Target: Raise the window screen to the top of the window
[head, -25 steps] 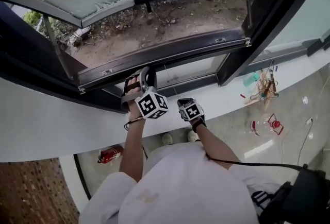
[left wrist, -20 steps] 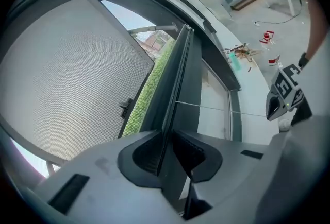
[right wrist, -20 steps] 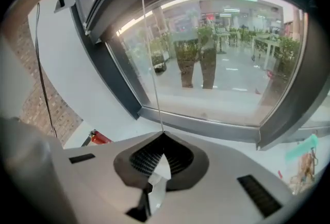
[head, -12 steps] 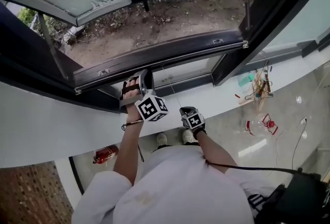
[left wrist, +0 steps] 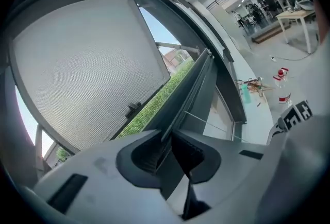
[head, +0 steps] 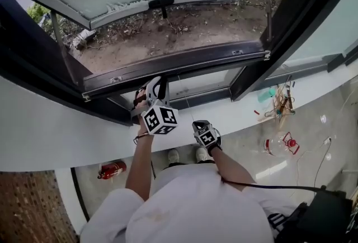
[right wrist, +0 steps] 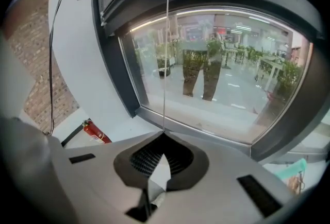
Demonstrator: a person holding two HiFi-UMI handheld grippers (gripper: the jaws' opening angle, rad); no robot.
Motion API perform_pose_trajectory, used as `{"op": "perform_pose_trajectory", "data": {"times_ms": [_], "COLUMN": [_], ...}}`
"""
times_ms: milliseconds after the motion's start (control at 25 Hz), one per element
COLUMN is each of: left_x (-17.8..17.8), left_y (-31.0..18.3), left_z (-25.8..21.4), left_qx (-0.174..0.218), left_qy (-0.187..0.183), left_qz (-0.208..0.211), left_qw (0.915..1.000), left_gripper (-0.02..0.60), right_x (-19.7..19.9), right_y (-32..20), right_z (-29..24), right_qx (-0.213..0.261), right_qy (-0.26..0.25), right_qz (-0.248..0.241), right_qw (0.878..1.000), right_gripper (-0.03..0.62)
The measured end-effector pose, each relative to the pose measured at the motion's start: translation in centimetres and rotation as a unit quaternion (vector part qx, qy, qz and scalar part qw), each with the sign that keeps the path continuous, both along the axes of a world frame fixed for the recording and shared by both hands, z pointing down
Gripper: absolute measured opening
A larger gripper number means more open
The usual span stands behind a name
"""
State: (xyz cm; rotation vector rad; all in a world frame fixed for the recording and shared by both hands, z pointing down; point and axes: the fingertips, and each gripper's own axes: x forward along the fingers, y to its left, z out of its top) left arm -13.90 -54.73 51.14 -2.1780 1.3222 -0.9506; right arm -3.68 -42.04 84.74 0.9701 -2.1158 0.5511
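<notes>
- The left gripper (left wrist: 170,138) is clenched on the screen bar (left wrist: 193,89). The dark rail runs straight in between the two jaws, and both ribbed pads sit against its edge.
- Beyond these jaws and up to their left hangs the open sash (left wrist: 87,63), swung outward, with greenery showing in the gap below it.
- The right gripper (right wrist: 164,138) is squeezed fully together on the cord (right wrist: 166,63). This thin line comes straight down from above and ends exactly where the jaw tips meet.
- Just ahead of the right jaws is the lower pane (right wrist: 221,73) in its dark frame. Off to their left and lower down, a red fire extinguisher (right wrist: 95,133) stands on the floor.
- The right jaws sit below the left ones, and the cord runs taut from the rail down to them.
- Where the window screen is: its bar lies across the bottom of the opening, right at the left jaws. I cannot make out any mesh in the opening above it.
- Progress, as I judge it: both grips look set, one on the rail and one on the cord, so the preparing part seems finished.
- The raising itself is not yet done. The bar is low and well apart from the top of the frame, so nearly the whole upward travel is left.
</notes>
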Motion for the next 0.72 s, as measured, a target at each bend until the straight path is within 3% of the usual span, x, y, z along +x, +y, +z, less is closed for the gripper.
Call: {"op": "perform_pose_trajectory", "data": {"times_ms": [200, 280, 360, 440, 480, 520, 560, 720], "left_x": [-0.5, -0.6, -1.0, -1.9, -2.3, -2.6, -2.9, -3.9], "left_y": [0.6, 0.9, 1.0, 1.1, 1.1, 1.2, 1.4, 2.2], "left_z": [-1.5, -1.8, -1.9, -2.0, -2.0, -1.9, -1.8, -0.7], "left_qx": [0.025, 0.016, -0.020, -0.064, -0.079, -0.086, -0.087, -0.092], "left_qy": [0.060, 0.106, 0.199, 0.319, 0.362, 0.386, 0.394, 0.386], "left_qz": [-0.018, -0.021, -0.028, -0.044, -0.052, -0.057, -0.060, -0.078], "left_qw": [0.9977, 0.9940, 0.9794, 0.9447, 0.9275, 0.9168, 0.9131, 0.9147], "left_gripper": [0.040, 0.040, 0.040, 0.038, 0.035, 0.015, 0.003, 0.002], "right_x": [0.9, 1.1, 0.7, 0.1, 0.0, -0.1, -0.1, 0.0], "right_y": [-0.5, -0.6, -0.5, -0.4, -0.5, -0.5, -0.6, -1.1], "right_z": [-0.5, -0.5, -0.4, -0.2, -0.2, -0.2, -0.3, -0.6], "right_qx": [-0.010, -0.003, -0.002, -0.005, -0.004, -0.001, 0.004, 0.021], "right_qy": [-0.031, -0.030, -0.031, -0.030, -0.028, -0.025, -0.024, -0.018], "right_qz": [0.036, 0.035, 0.029, 0.021, 0.017, 0.015, 0.013, 0.017], "right_qw": [0.999, 0.999, 0.999, 0.999, 0.999, 1.000, 1.000, 0.999], "right_gripper": [0.002, 0.002, 0.002, 0.002, 0.002, 0.002, 0.002, 0.002]}}
